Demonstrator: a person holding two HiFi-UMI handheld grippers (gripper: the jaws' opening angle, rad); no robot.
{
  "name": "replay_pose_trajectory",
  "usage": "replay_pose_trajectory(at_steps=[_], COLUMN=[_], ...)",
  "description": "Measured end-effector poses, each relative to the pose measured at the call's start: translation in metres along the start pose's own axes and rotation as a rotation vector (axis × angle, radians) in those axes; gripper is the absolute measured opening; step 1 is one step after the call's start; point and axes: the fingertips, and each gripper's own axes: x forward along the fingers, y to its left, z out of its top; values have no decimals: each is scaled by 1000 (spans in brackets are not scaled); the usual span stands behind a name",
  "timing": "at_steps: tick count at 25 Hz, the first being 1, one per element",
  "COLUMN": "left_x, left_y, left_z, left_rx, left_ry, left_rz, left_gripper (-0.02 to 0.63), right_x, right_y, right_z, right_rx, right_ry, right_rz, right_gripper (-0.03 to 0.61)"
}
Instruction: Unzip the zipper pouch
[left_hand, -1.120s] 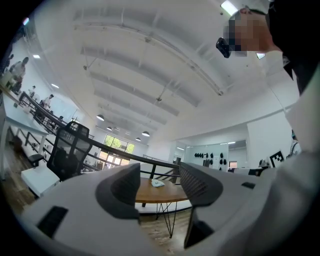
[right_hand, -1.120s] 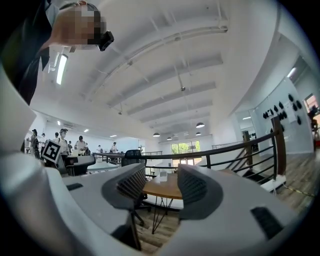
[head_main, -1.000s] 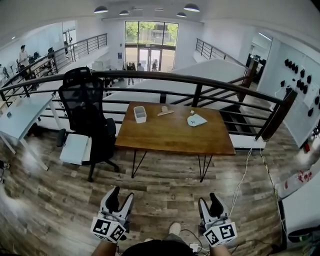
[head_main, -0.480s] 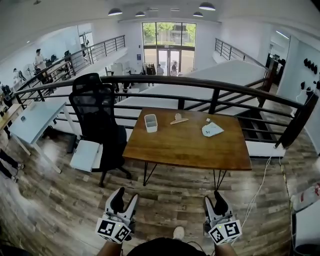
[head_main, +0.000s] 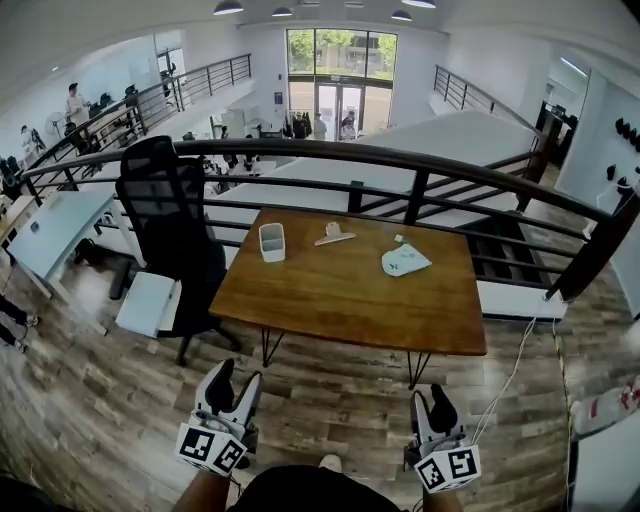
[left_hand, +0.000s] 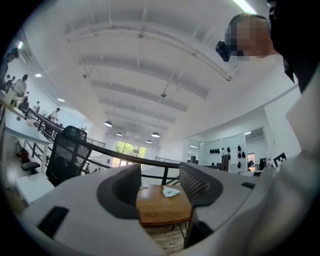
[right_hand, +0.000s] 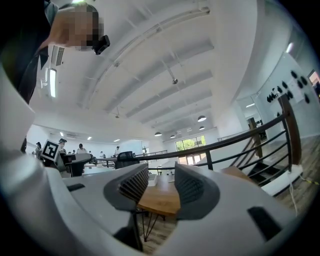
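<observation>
A pale mint zipper pouch (head_main: 404, 261) lies flat on the far right part of the wooden table (head_main: 330, 300); it also shows small between the jaws as the pouch (left_hand: 172, 192) in the left gripper view. My left gripper (head_main: 233, 381) hangs low at the bottom left, well short of the table, jaws apart and empty. My right gripper (head_main: 432, 404) hangs at the bottom right, also short of the table; its jaws are closing with nothing between them.
A white rectangular cup (head_main: 272, 241) and a small pale wooden object (head_main: 333, 234) sit on the table's far side. A black office chair (head_main: 170, 235) stands left of the table. A dark railing (head_main: 420, 165) runs behind it. A cable (head_main: 510, 375) trails on the wooden floor at right.
The head view has shifted and the table now sits closer and lower in the picture. Both grippers stay low in front of me, the right one's jaws narrower.
</observation>
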Motion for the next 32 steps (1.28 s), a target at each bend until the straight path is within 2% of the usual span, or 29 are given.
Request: replay_pose_trajectory(at_steps=[4, 8, 13, 15, 18, 24, 32], left_x=[22, 37, 59, 72, 98, 167, 236], left_y=[-18, -21, -8, 0, 10, 34, 94], left_z=[-7, -18, -31, -34, -39, -38, -36], left_rx=[8, 9, -22, -50, -51, -53, -85], left_ry=[21, 48, 54, 47, 56, 50, 19], left_rz=[-12, -17, -9, -10, -27, -65, -73], left_gripper=[242, 242, 244, 244, 244, 242, 242], right_x=[-1, 8, 32, 40, 51, 112, 206], right_y=[-31, -44, -49, -54, -66, -88, -90], right_z=[-2, -11, -21, -23, -22, -8, 5], right_rx=[18, 38, 13, -1, 5, -3, -40], right_ry=[9, 25, 48, 58, 62, 77, 64], right_rz=[-28, -37, -29, -45, -87, -119, -117], right_gripper=[140, 133, 130, 126, 123, 120, 117])
